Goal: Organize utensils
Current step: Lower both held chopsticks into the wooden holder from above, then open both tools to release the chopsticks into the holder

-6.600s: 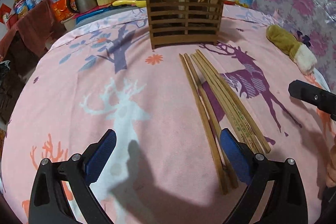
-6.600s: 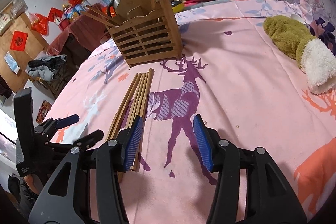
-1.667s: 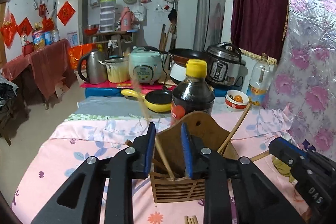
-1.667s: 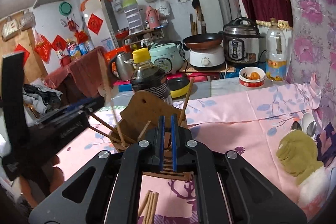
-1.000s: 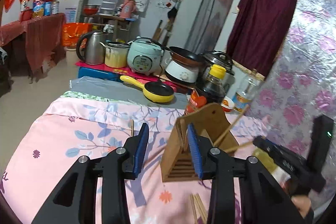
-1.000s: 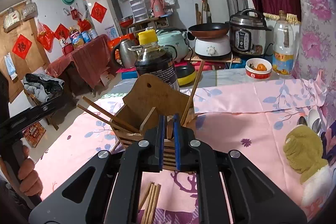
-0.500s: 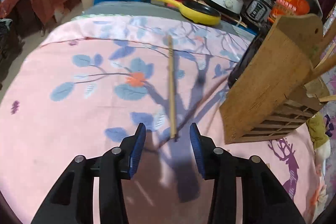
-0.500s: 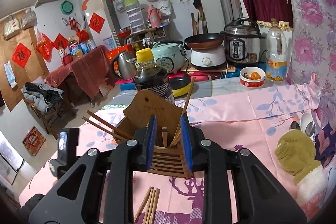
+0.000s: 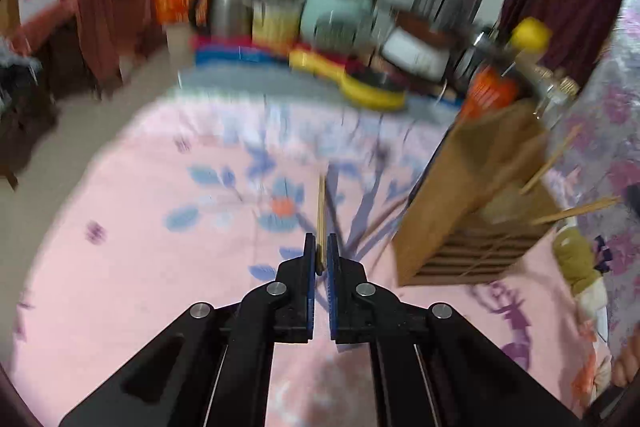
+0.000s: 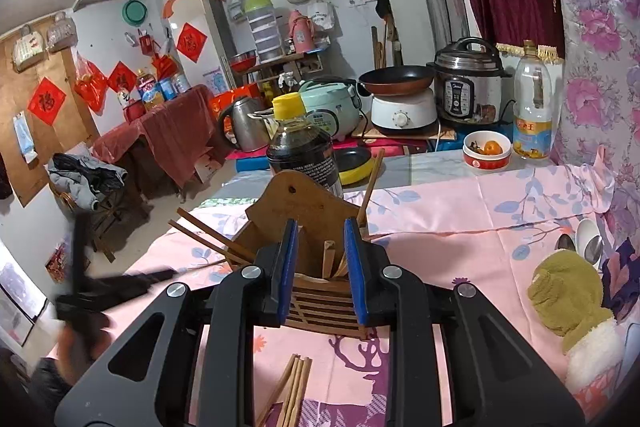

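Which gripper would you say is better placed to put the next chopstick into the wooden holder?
Left. The left gripper is shut on a lone chopstick beside the wooden holder. The right gripper is open and empty over the holder.

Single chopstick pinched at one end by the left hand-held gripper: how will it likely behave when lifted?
The chopstick looks like a thin, straight wooden stick, so probably stiff and light. The left hand-held gripper has just closed on its near end only, so the long free end may droop or pivot. Its narrow shaft could slip between the pads.
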`<action>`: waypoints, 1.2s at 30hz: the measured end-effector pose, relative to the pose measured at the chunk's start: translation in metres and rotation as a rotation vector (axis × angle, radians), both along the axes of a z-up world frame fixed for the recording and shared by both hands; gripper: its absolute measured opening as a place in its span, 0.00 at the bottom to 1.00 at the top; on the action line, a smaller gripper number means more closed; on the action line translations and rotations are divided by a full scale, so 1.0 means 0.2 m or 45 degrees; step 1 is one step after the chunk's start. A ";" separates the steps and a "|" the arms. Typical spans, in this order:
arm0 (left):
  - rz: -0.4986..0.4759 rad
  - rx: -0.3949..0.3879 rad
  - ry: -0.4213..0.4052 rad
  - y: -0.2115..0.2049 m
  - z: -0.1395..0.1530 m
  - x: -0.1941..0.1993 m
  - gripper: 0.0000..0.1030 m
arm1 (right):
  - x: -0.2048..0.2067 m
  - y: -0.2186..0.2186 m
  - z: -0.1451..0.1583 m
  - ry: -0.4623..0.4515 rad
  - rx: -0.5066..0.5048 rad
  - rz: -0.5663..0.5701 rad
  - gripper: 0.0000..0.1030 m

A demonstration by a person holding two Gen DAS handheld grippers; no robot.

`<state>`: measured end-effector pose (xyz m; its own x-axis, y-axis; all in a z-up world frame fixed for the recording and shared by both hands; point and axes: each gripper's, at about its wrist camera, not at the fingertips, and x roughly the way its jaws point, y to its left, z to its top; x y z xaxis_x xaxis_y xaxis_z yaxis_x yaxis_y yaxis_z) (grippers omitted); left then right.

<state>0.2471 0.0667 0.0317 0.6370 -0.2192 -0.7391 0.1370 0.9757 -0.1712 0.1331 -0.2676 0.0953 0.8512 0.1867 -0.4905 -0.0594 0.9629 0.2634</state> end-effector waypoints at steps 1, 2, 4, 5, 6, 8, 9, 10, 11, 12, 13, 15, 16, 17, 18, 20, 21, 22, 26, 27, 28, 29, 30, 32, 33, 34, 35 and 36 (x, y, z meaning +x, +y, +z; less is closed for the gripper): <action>-0.001 0.008 -0.052 0.00 0.10 -0.05 0.05 | 0.00 0.00 0.00 0.001 0.006 0.004 0.26; -0.005 0.013 -0.091 0.00 0.18 -0.09 0.05 | -0.01 0.00 0.00 0.001 0.010 0.009 0.26; -0.013 0.025 -0.155 0.00 0.33 -0.16 0.05 | -0.02 0.01 0.01 -0.005 0.018 0.017 0.26; -0.020 0.027 -0.173 0.00 0.38 -0.19 0.05 | -0.02 0.01 0.02 -0.012 0.019 0.021 0.26; -0.031 0.030 -0.189 -0.02 0.44 -0.22 0.05 | -0.03 0.01 0.03 -0.019 0.020 0.023 0.26; -0.049 0.035 -0.204 -0.07 0.53 -0.25 0.05 | -0.06 0.02 0.06 -0.041 0.025 0.031 0.26; -0.057 0.036 -0.206 -0.09 0.56 -0.26 0.05 | -0.07 0.02 0.07 -0.052 0.027 0.034 0.26; -0.072 0.040 -0.206 -0.13 0.59 -0.27 0.05 | -0.09 0.01 0.09 -0.070 0.032 0.036 0.26; -0.081 0.044 -0.205 -0.17 0.60 -0.27 0.05 | -0.11 0.01 0.11 -0.081 0.035 0.037 0.26; -0.088 0.049 -0.206 -0.20 0.62 -0.29 0.05 | -0.12 0.01 0.12 -0.094 0.041 0.038 0.26; -0.097 0.053 -0.209 -0.25 0.65 -0.29 0.05 | -0.13 0.01 0.13 -0.102 0.046 0.039 0.26; -0.110 0.054 -0.229 -0.31 0.71 -0.28 0.05 | -0.16 -0.01 0.16 -0.123 0.060 0.042 0.26; -0.114 0.054 -0.244 -0.34 0.73 -0.28 0.05 | -0.17 -0.01 0.17 -0.129 0.063 0.042 0.26; -0.116 0.056 -0.273 -0.40 0.78 -0.27 0.05 | -0.17 -0.02 0.18 -0.137 0.069 0.042 0.26; -0.118 0.054 -0.299 -0.44 0.83 -0.26 0.05 | -0.18 -0.03 0.18 -0.141 0.074 0.042 0.26; -0.114 0.057 -0.359 -0.53 0.90 -0.23 0.05 | -0.17 -0.04 0.18 -0.143 0.083 0.039 0.26; -0.110 0.059 -0.390 -0.58 0.92 -0.21 0.05 | -0.17 -0.05 0.18 -0.142 0.087 0.037 0.26; -0.107 0.060 -0.419 -0.62 0.94 -0.18 0.05 | -0.17 -0.06 0.18 -0.140 0.090 0.034 0.26; -0.063 0.085 -0.458 -0.74 0.87 -0.07 0.05 | -0.15 -0.09 0.17 -0.126 0.118 0.025 0.26; -0.058 0.090 -0.441 -0.76 0.82 -0.03 0.06 | -0.14 -0.10 0.17 -0.122 0.122 0.025 0.26; -0.054 0.102 -0.410 -0.78 0.75 0.00 0.07 | -0.14 -0.10 0.16 -0.118 0.126 0.028 0.26; -0.049 0.111 -0.381 -0.77 0.69 0.02 0.17 | -0.13 -0.10 0.16 -0.116 0.128 0.031 0.26; -0.034 0.120 -0.351 -0.76 0.64 0.03 0.30 | -0.13 -0.10 0.16 -0.117 0.127 0.033 0.26; 0.000 0.080 -0.361 -0.70 0.60 -0.01 0.85 | -0.13 -0.10 0.16 -0.118 0.121 0.036 0.26; 0.016 0.048 -0.399 -0.65 0.59 -0.06 0.88 | -0.12 -0.10 0.16 -0.117 0.119 0.038 0.26; 0.029 0.032 -0.427 -0.61 0.59 -0.10 0.90 | -0.12 -0.09 0.16 -0.115 0.119 0.040 0.26; 0.034 0.035 -0.441 -0.57 0.58 -0.15 0.92 | -0.12 -0.09 0.16 -0.113 0.118 0.041 0.26; 0.038 0.039 -0.444 -0.54 0.57 -0.18 0.94 | -0.12 -0.08 0.15 -0.110 0.116 0.045 0.27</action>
